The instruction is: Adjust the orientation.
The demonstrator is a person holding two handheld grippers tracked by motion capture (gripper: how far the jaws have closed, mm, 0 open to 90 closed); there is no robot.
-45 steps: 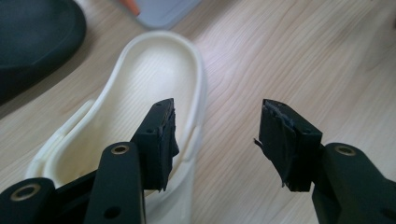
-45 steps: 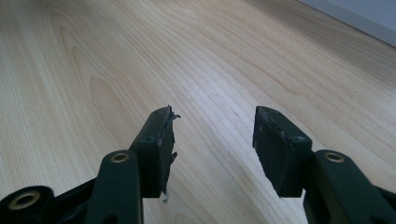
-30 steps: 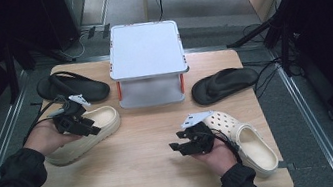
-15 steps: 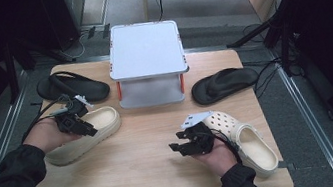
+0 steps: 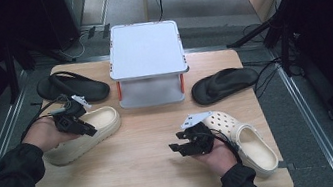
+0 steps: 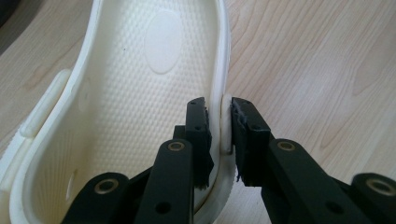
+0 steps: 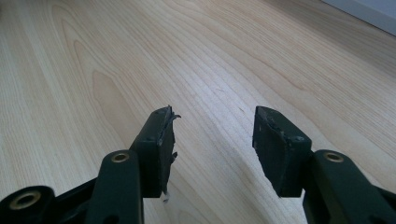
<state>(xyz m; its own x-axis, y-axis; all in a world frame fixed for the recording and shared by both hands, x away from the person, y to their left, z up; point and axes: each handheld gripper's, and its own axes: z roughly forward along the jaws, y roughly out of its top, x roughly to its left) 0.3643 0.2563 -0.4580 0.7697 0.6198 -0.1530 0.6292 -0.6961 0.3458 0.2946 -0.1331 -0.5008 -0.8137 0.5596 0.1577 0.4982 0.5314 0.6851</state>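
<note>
Pinching the side wall of the cream foam clog (image 6: 154, 84) at the table's left, the left gripper (image 6: 219, 135) has just been closing, its pads now pressing that thin rim from both sides. Foam like this is likely handling light and springy, flexing rather than slipping, so the stiff rim near the heel looks the best hold. The right gripper (image 7: 212, 140) is idling with jaws wide apart over bare wooden table (image 5: 141, 173). Counting outward: two cream clogs, including the perforated one (image 5: 242, 137), two black flip-flops (image 5: 72, 86), one white lidded plastic box (image 5: 147, 61).

bare table (image 5: 141, 168) between hands, box (image 5: 148, 63) behind
</note>
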